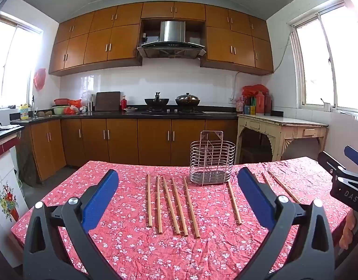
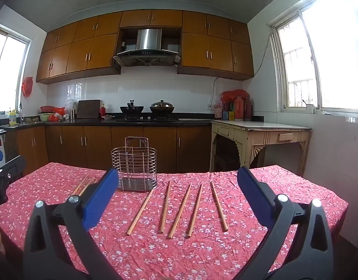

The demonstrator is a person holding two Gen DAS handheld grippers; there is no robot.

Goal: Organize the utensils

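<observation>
Several wooden chopsticks [image 1: 173,204] lie side by side on the red floral tablecloth [image 1: 132,252], and several more show in the right wrist view [image 2: 195,210]. A wire utensil holder [image 1: 212,161] stands upright and empty behind them; it also shows in the right wrist view [image 2: 134,164]. My left gripper [image 1: 177,184] is open and empty, hovering above the near chopsticks. My right gripper [image 2: 177,182] is open and empty above its chopsticks. The right gripper's body [image 1: 347,175] shows at the right edge of the left wrist view.
The table's far edge [image 2: 202,173] runs just behind the holder. Beyond it are kitchen cabinets [image 1: 123,140], a stove with two woks [image 1: 172,102] and a cream side table [image 1: 281,126] at the right wall.
</observation>
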